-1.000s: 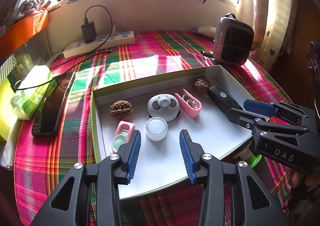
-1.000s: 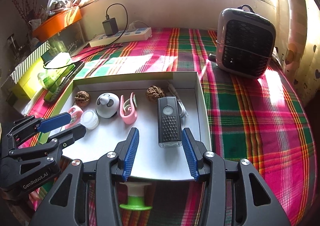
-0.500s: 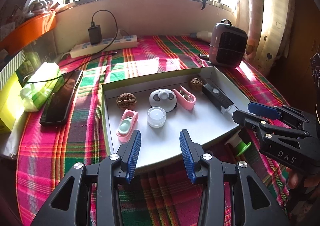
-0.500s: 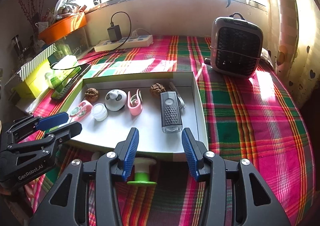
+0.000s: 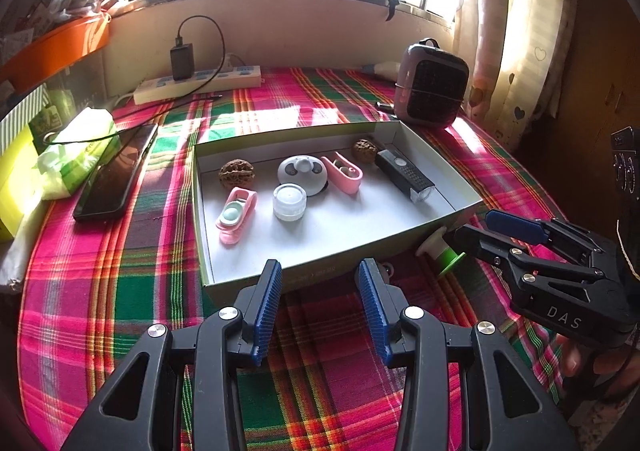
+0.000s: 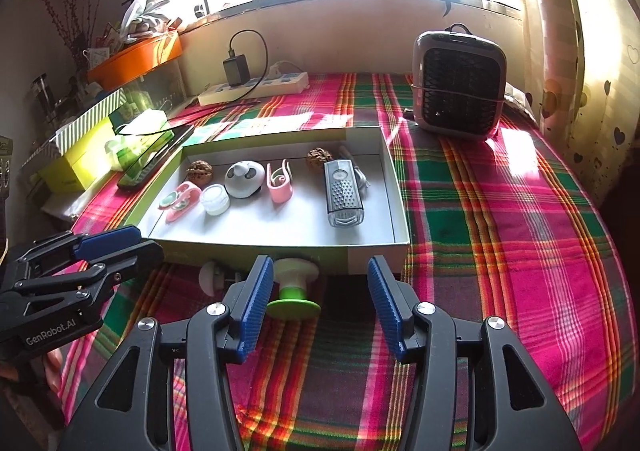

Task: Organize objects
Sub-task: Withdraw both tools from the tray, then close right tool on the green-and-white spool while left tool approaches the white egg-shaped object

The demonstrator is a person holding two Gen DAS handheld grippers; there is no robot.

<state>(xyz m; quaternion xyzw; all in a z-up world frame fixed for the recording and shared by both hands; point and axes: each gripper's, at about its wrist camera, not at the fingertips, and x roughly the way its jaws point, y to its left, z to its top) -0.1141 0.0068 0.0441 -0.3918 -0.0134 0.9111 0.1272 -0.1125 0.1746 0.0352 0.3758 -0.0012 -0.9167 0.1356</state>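
Left claw released, empty, hovers over plaid cloth just short of tray. Right claw empty, jaws opening; green-white spool lies on cloth between them, against tray's near wall. Inside tray: walnuts, pink clips, white jar, black flashlight.

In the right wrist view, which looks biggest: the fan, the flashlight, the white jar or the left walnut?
Largest to smallest:
1. fan
2. flashlight
3. white jar and left walnut: too alike to rank.
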